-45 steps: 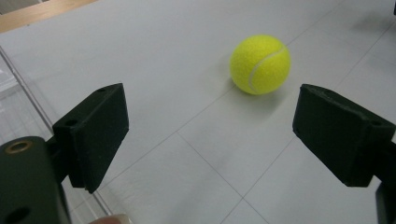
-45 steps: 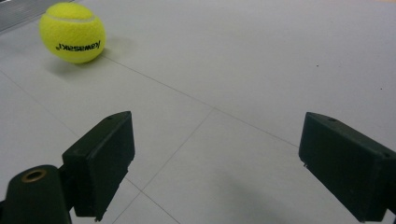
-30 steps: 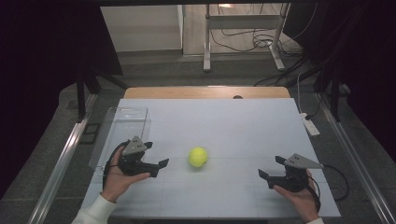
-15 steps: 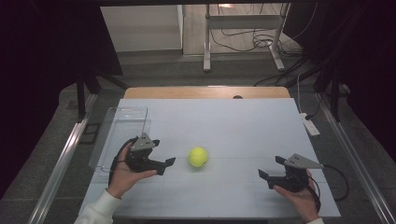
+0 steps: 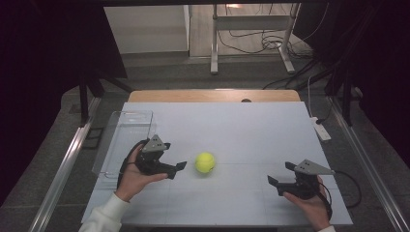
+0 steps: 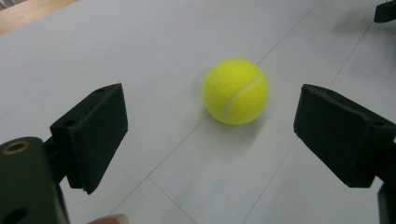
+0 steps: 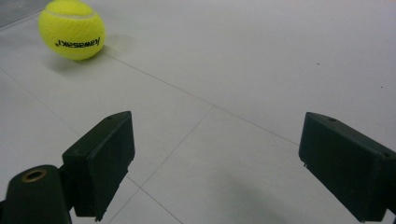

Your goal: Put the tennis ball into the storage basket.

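Note:
A yellow tennis ball (image 5: 205, 163) rests on the white table (image 5: 241, 121), left of its middle. My left gripper (image 5: 174, 155) is open just left of the ball and points at it without touching. In the left gripper view the ball (image 6: 236, 91) lies a little beyond the two spread jaws of that gripper (image 6: 212, 116), nearly centred between them. My right gripper (image 5: 279, 173) is open near the front right of the table, well away from the ball. In the right gripper view that gripper (image 7: 215, 144) holds nothing, and the ball (image 7: 72, 29) is far off at the upper left.
A clear plastic container (image 5: 125, 133) sits at the table's left edge, behind the left hand. A white power strip (image 5: 320, 129) lies at the right edge. A wooden strip (image 5: 212, 95) runs along the far side. Table legs and cables stand beyond.
My left gripper has moved to the right, closer to the ball. The ball and the right gripper have stayed where they were.

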A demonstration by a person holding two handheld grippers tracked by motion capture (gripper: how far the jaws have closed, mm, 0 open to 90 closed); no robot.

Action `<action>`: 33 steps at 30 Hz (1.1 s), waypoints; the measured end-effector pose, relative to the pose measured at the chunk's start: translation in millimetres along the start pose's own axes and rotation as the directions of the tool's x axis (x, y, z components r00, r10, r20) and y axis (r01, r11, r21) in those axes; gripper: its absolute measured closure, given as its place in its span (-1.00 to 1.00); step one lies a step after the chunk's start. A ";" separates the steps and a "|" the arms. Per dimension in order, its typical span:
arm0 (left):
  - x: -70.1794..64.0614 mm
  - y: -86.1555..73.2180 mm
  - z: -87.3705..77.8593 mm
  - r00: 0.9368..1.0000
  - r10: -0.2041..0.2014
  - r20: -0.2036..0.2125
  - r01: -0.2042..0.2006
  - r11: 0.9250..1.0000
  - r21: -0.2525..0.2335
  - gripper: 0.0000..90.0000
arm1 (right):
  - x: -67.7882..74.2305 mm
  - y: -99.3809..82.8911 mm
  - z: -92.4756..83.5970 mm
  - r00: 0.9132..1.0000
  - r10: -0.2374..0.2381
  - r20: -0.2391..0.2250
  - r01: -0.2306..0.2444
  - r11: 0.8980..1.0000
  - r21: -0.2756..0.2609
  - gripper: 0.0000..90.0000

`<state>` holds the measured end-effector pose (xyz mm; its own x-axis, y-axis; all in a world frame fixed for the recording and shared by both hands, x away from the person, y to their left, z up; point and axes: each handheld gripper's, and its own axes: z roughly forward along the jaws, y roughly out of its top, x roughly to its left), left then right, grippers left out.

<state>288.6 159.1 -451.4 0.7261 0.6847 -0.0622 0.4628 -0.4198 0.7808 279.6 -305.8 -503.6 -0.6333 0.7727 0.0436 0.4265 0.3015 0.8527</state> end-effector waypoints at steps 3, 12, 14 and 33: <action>-1.0 2.3 3.6 1.000 0.008 0.000 -0.008 1.000 0.012 -0.77 | 0.0 -0.1 0.1 1.000 0.001 0.001 -0.001 1.000 0.001 -0.77; -4.6 9.4 12.6 1.000 0.025 0.010 -0.025 0.999 0.028 -0.78 | 0.1 -0.4 0.1 1.000 0.001 0.002 -0.001 1.000 0.003 -0.77; -5.5 11.2 14.4 0.999 0.030 0.013 -0.031 0.999 0.032 -0.79 | 0.1 -0.5 0.1 1.000 0.001 0.001 -0.001 1.000 0.002 -0.77; -13.0 23.3 29.8 0.998 0.059 0.037 -0.061 0.997 0.054 -0.80 | -0.4 -0.9 -0.3 1.000 0.000 0.002 0.000 1.000 0.003 -0.77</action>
<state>305.1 122.7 -450.9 0.7704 0.6363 -0.0394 0.4446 -0.4920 0.7486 279.3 -306.5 -504.2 -0.6319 0.7739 0.0427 0.4287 0.3030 0.8511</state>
